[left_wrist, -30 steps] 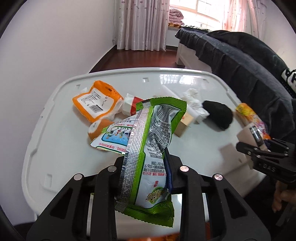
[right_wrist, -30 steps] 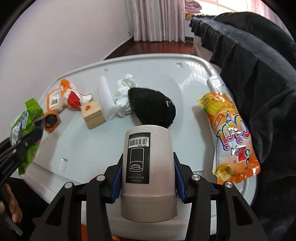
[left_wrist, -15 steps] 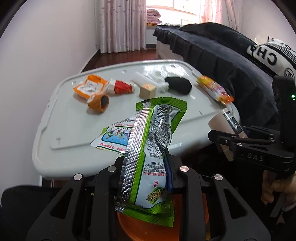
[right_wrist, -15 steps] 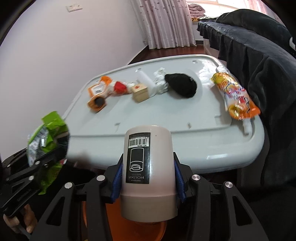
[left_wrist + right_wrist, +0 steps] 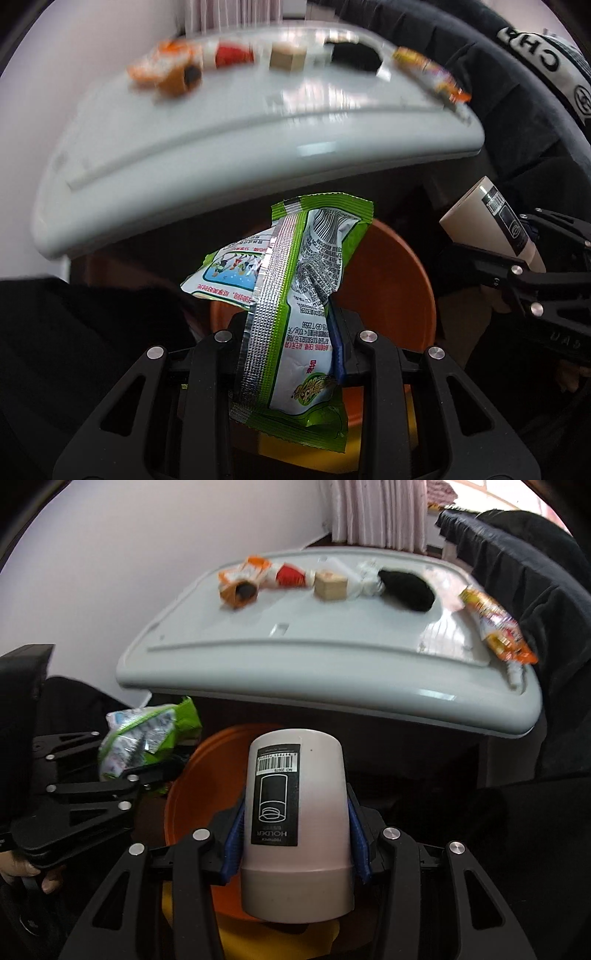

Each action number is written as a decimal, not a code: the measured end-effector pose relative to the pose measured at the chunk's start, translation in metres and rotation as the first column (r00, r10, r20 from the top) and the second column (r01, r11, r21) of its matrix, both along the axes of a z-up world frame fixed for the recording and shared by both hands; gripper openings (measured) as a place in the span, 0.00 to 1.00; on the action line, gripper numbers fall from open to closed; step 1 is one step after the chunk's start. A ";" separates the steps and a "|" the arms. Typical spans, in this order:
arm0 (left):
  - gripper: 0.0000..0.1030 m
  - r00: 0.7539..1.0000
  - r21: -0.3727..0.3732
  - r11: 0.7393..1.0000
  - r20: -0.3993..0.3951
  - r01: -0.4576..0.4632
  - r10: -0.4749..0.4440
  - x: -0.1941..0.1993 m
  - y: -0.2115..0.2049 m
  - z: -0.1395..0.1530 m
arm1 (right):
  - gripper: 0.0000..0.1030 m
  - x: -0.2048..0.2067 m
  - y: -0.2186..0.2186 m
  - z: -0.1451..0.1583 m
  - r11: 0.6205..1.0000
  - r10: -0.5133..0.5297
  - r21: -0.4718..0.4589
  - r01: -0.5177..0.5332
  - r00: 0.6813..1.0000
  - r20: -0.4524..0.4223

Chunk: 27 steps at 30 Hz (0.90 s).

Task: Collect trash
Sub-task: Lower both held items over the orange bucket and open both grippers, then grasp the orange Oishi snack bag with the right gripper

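The green snack wrapper (image 5: 295,295) is pinched in the left gripper (image 5: 291,343), long axis running straight out along the fingers, torn top end pointing away from the camera, hanging right over the orange bin (image 5: 399,291). Its lower end is cut off behind the gripper frame. Beside it, the pale cylindrical holder (image 5: 295,834) is clamped between the blue pads (image 5: 232,838) of the right gripper (image 5: 295,842), long axis also along the fingers, closed flat end pointing outward, above the same bin's rim (image 5: 192,775). Most of the bin is hidden by both items. Beyond the bin, the white table (image 5: 332,642) carries more litter: an orange packet (image 5: 243,576), a small box (image 5: 330,585), a black lump (image 5: 406,587), a yellow-orange pouch (image 5: 495,627). In the left wrist view that stuff is too blurred to read.
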<state>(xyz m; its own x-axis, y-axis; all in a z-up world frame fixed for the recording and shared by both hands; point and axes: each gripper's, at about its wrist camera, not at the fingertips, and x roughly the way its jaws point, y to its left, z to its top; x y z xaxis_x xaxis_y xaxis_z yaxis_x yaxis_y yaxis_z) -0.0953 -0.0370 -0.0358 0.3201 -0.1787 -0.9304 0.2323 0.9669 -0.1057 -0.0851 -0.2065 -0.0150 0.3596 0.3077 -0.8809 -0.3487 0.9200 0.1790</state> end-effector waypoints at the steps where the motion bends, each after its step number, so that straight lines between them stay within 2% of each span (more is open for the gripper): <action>1: 0.27 1.000 -0.011 1.000 -0.028 -0.014 0.013 0.003 0.003 -0.007 | 0.45 0.002 0.002 -0.006 1.000 0.002 -0.006 -0.002 1.000 -0.022; 6: 0.27 0.991 -0.008 0.998 -0.125 -0.058 0.057 0.011 0.014 -0.031 | 0.45 0.012 0.009 -0.022 1.000 0.014 -0.014 -0.015 0.996 -0.088; 15: 0.29 0.989 0.028 0.998 -0.139 -0.055 0.058 0.013 0.009 -0.035 | 0.46 0.012 0.018 -0.031 0.999 0.035 -0.019 -0.037 0.995 -0.098; 16: 0.32 0.988 0.036 0.998 -0.141 -0.058 0.062 0.015 0.007 -0.035 | 0.46 0.012 0.017 -0.031 0.999 0.036 -0.016 -0.037 0.994 -0.099; 17: 0.39 0.988 0.044 0.997 -0.143 -0.059 0.065 0.016 0.006 -0.035 | 0.46 0.013 0.017 -0.032 0.999 0.036 -0.018 -0.038 0.994 -0.103; 18: 0.53 0.987 0.049 0.997 -0.146 -0.060 0.067 0.017 0.005 -0.035 | 0.56 0.012 0.016 -0.031 0.999 0.032 -0.022 -0.034 0.994 -0.102; 19: 0.62 0.987 0.060 0.996 -0.143 -0.065 0.073 0.017 0.005 -0.034 | 0.64 0.013 0.016 -0.030 0.999 0.026 -0.023 -0.028 0.995 -0.092; 20: 0.74 0.989 0.062 0.996 -0.123 -0.070 0.077 0.018 0.006 -0.034 | 0.65 0.012 0.014 -0.027 1.000 0.021 -0.015 -0.022 0.997 -0.079; 27: 0.76 0.992 0.061 0.995 -0.099 -0.076 0.081 0.017 0.003 -0.029 | 0.65 0.015 -0.007 -0.015 0.997 -0.047 0.056 0.050 0.997 -0.060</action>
